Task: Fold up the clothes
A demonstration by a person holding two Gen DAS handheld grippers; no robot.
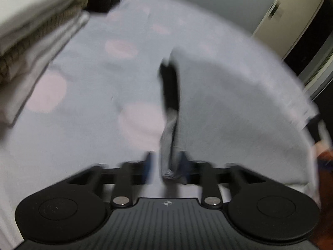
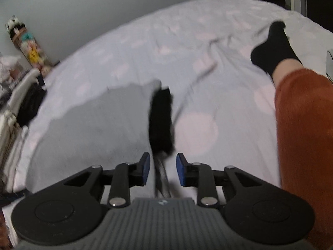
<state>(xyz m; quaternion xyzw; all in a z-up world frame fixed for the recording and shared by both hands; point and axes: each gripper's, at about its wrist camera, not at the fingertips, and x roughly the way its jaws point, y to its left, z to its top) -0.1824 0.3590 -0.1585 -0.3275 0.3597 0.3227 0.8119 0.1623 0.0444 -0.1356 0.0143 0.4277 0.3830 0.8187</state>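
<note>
A light grey garment [image 1: 239, 112] with a black band [image 1: 169, 83] along its edge lies on the bed, and its edge is lifted between the two grippers. In the left wrist view, the left gripper [image 1: 166, 166] has its blue pads at a narrow gap, and a bunched fold of the grey cloth passes between them; the picture is blurred, so it cannot be told if the pads really press the cloth. In the right wrist view, the right gripper [image 2: 162, 169] stands partly open, and the black band [image 2: 161, 123] with a strip of cloth hangs in the gap without touching either pad [image 2: 146, 167]. The garment [image 2: 93, 125] spreads to the left there.

Under it is a pale bedsheet [image 1: 87, 87] with pink dots. A pile of folded clothes [image 1: 39, 20] rests at the far left of the bed. The person's leg in orange trousers [image 2: 306, 135] and a black sock [image 2: 273, 48] lie on the right. No writing can be read.
</note>
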